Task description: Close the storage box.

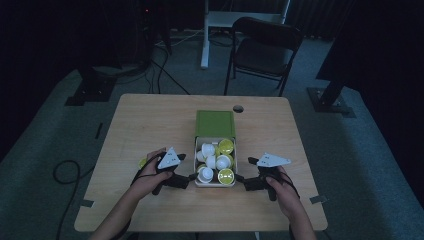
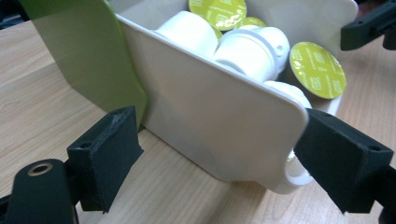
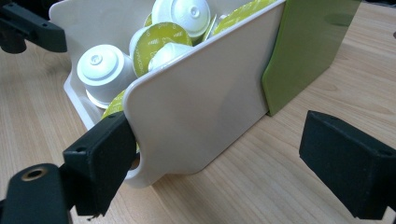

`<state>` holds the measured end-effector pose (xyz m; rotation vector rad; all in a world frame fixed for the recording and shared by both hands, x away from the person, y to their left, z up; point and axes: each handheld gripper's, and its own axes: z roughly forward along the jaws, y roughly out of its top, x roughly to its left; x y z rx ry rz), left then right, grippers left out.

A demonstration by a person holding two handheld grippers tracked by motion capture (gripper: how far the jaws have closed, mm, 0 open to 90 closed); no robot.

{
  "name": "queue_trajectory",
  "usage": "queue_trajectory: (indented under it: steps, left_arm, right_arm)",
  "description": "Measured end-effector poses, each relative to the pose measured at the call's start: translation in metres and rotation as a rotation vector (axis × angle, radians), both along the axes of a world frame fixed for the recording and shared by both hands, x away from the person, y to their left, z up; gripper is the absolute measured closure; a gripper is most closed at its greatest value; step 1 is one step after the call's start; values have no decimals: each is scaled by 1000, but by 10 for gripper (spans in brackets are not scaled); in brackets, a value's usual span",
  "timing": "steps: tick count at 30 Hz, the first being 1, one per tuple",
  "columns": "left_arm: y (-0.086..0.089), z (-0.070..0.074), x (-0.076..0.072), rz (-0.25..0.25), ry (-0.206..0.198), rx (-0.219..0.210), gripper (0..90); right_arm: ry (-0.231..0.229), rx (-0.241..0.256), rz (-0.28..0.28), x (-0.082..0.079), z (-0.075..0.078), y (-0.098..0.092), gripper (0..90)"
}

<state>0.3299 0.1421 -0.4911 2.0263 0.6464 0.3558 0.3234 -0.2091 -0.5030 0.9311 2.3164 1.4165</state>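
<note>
Scene: a wooden counter (image 1: 150, 125) in a dim room, seen from above, with a person's two hands coming in from the bottom edge, each holding a gripper.
Tray: a white tray (image 1: 196, 165) sits at the counter's middle, pulled partly out of a green sleeve (image 1: 215, 123) on its far end.
Contents: the tray is heaped with capsules (image 1: 207, 150), some white with domed ends up, others showing yellow-green foil lids (image 2: 317, 70).
Left gripper: the left gripper (image 1: 189, 178) is at the tray's near left corner; its own view shows its jaws spread wide, one beside the tray's rounded near end and one near the sleeve's edge, with nothing clamped between them.
Right gripper: the right gripper (image 1: 240, 178) is at the tray's near right corner, jaws likewise wide apart; one jaw is against the tray's curved end, the other stands clear over bare wood.
High view adds: a small yellow thing (image 1: 143, 162) by the left hand, mostly hidden; a dark chair (image 1: 262, 47) beyond the counter; cables on the floor (image 1: 65, 172).
Gripper views add: the tray's tall smooth side walls (image 3: 201, 107), printing on the foil lids too small to read, and each opposite gripper's black tip at an upper corner.
Hard to tell: whether the jaws actually touch the tray.
</note>
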Motion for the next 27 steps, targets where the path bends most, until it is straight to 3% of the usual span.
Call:
queue_trajectory:
  steps: [11, 27]
  left_arm:
    - [-3, -1, 5, -14, 4, 29, 143]
    - [-2, -2, 19, -8, 25, 21, 137]
  right_arm:
    - [3, -2, 8, 3, 0, 1, 107]
    - [15, -4, -5, 13, 0, 2, 108]
